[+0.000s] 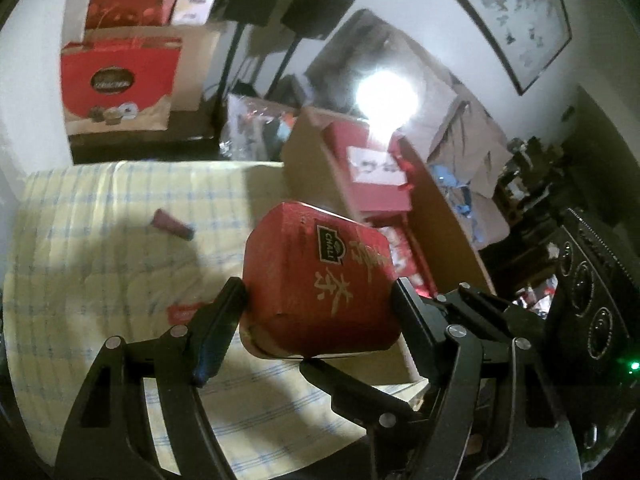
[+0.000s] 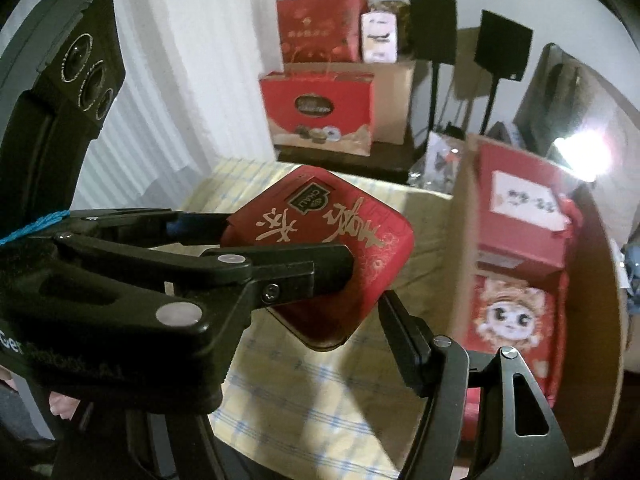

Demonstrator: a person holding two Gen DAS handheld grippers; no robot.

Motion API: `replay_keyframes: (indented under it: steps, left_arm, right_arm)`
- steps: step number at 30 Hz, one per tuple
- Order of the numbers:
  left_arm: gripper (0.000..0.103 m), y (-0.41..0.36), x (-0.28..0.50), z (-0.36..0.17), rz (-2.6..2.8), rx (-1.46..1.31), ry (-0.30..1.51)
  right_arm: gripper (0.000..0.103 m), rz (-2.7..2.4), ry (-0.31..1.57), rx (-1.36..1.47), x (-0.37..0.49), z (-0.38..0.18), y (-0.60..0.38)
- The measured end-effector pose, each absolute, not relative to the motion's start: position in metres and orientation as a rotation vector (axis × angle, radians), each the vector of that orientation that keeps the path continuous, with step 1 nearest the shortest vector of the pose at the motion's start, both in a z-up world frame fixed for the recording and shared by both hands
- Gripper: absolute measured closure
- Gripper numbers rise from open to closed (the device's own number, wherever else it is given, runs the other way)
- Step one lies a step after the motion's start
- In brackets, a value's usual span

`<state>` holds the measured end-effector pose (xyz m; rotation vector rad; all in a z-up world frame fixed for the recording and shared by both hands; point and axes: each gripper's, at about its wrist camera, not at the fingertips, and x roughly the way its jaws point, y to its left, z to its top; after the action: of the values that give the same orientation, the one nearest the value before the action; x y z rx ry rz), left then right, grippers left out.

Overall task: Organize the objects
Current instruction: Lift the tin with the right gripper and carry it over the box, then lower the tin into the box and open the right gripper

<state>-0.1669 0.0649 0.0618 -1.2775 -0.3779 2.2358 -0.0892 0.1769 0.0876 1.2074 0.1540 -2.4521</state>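
Two grippers, my left [image 1: 320, 300] and right [image 2: 366, 276], both pinch the red tin [image 1: 320, 276] above the checked cloth [image 1: 100, 220] beside the carton [image 2: 596, 280]; uneven squeeze could, I judge, twist it loose.

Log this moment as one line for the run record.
left gripper: shut on red tea tin | right gripper: shut on tin | tin: above checked cloth | cardboard box: beside it

Hidden: red tea tin [image 2: 320, 256] partly behind left gripper [image 2: 332, 276] | Blurred: white label [image 1: 374, 166] writing unreadable | Cut off: cardboard box [image 2: 600, 320]
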Motion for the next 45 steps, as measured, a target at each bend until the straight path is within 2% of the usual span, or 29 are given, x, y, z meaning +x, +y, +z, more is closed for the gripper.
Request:
replay_keyframes:
  steps: [8, 16, 35, 38, 45]
  left_arm:
    - [0.033, 0.117, -0.167, 0.086, 2.202, -1.228, -0.309]
    - [0.033, 0.167, -0.174, 0.089, 2.123, -1.233, -0.297]
    - [0.033, 0.268, -0.186, 0.010, 1.964, -1.407, -0.142]
    - [0.031, 0.275, -0.185, 0.011, 1.979, -1.401, -0.094]
    - [0.019, 0.263, -0.175, 0.026, 2.026, -1.371, -0.055]
  right_arm:
    - [0.034, -2.520, 0.137, 1.211, -0.087, 0.111, 0.223]
    - [0.034, -2.595, 0.122, 1.236, -0.081, 0.114, 0.273]
    - [0.038, -2.565, -0.069, 1.457, -0.095, 0.037, 0.364]
    - [0.047, -2.584, -0.030, 1.479, -0.096, 0.032, 0.366]
    - [0.047, -2.617, -0.036, 1.442, -0.089, 0.041, 0.369]
